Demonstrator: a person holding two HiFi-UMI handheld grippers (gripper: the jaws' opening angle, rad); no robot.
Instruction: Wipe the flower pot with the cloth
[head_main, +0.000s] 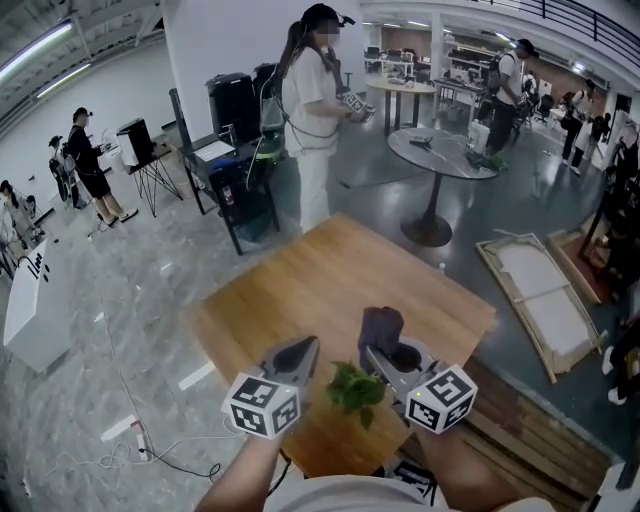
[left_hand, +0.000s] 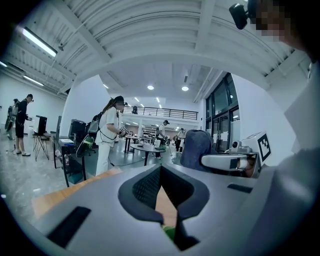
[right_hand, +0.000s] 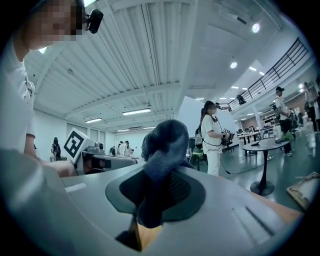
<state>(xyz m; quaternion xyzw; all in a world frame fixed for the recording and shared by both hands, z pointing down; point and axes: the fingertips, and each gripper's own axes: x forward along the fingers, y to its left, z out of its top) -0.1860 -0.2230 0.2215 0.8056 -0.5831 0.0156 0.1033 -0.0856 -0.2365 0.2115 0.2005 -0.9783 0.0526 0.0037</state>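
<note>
A small green plant stands at the near edge of the wooden table, between my two grippers; its leaves hide the pot. My right gripper is just right of the plant and is shut on a dark grey-blue cloth, which bunches up above the jaws. The right gripper view shows the cloth pinched in that gripper. Left of the plant is my left gripper. It is shut with nothing held, and a scrap of green leaf shows low between the jaws.
A person in white stands just past the table's far edge. Behind are a black desk and a round table. Wooden frames lie on the floor at the right, cables at the left.
</note>
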